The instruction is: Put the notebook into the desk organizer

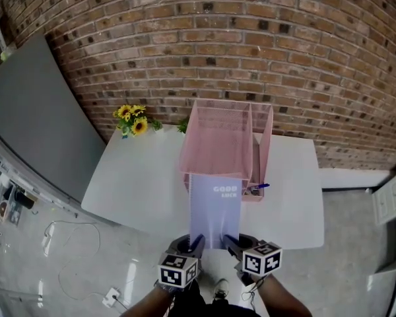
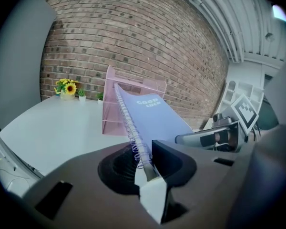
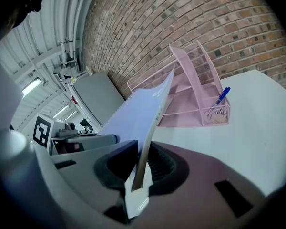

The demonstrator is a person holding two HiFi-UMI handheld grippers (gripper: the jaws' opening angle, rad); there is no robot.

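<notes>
**Notebook held by both grippers at the organizer's front**

The lilac spiral notebook (image 1: pixel 216 207) hangs above the near edge of the white bench (image 1: pixel 138 177), carried by its near end. The left gripper (image 1: pixel 197 243) is clenched on the near corner of the spiral-bound side, the wire coils running straight out from between its jaws. The right gripper (image 1: pixel 230 243) grasps the opposite near corner, pinching the open page edge. The notebook slopes away from both grippers, cover up. Its far edge reaches the front of the pink mesh desk organizer (image 1: pixel 224 144); whether they touch cannot be told. A blue pen (image 1: pixel 259 187) stands in the organizer's small right-hand cup. Sunflowers (image 1: pixel 132 119) sit at the bench's far left corner by the brick wall.
</notes>
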